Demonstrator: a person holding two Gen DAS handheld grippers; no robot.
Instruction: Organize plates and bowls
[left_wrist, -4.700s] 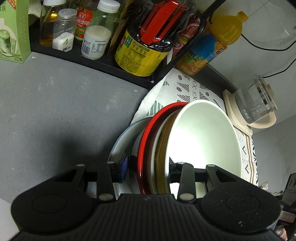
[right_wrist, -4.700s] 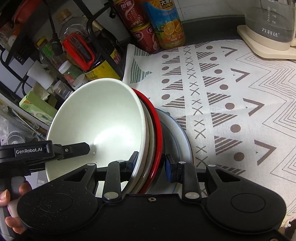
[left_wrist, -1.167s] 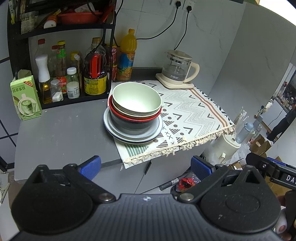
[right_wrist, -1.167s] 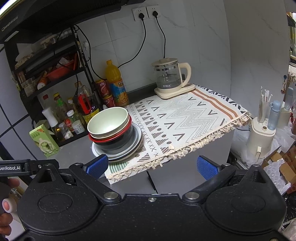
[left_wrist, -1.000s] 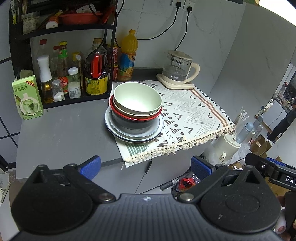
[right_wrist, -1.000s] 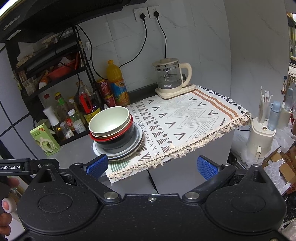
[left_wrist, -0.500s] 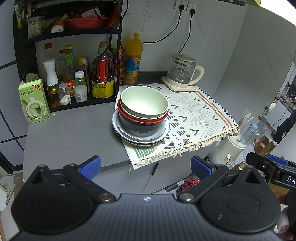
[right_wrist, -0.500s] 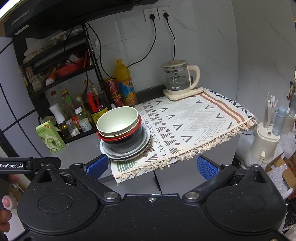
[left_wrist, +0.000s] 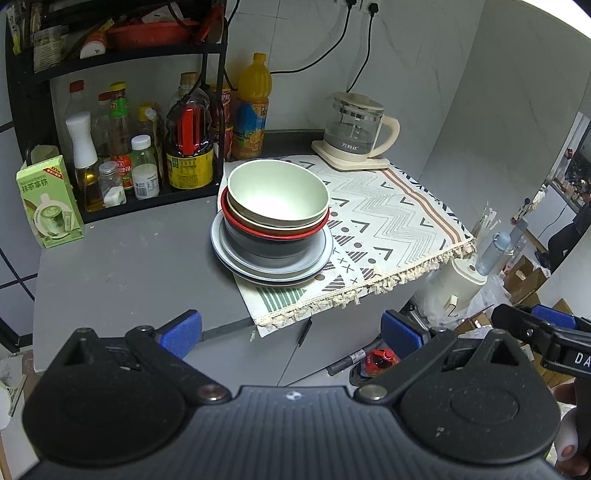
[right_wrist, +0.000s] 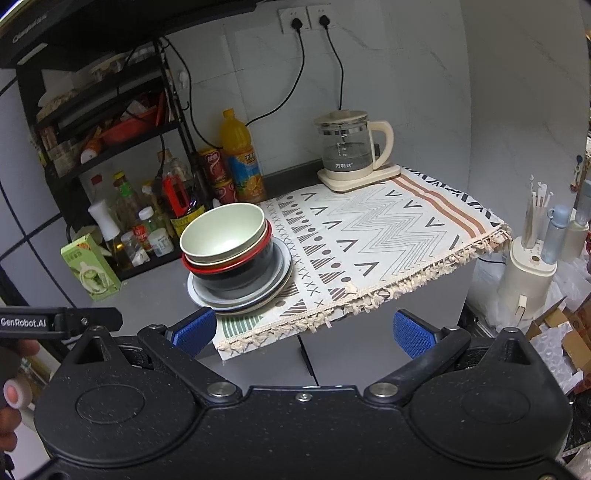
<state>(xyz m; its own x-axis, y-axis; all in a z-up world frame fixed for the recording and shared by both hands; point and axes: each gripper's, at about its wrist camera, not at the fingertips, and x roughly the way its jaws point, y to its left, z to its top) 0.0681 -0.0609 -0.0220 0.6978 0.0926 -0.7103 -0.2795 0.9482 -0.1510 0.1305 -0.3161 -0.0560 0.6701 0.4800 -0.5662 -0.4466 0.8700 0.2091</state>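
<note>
Grey counter (left_wrist: 122, 266) edge near — both tongs (left_wrist: 291, 328) (right_wrist: 304, 328) spread wide, empty; stack (left_wrist: 273, 225) apart.

Matt pale-green bowl (left_wrist: 277, 195) tops a glossy red-rimmed bowl (left_wrist: 273, 233). Woven cloth mat (left_wrist: 388, 214) with frayed fringe lies on the smooth matt grey counter (left_wrist: 122, 266). Glass kettle (left_wrist: 356, 129), centre right, gleams.

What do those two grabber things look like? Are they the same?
Yes, matching. The left tongs and right tongs are each a black speckled plastic body with ribbed middle, silver pivot screws and two blue textured fingertip pads. White lettering "GenRobot.AI" marks the left one's side.
</note>
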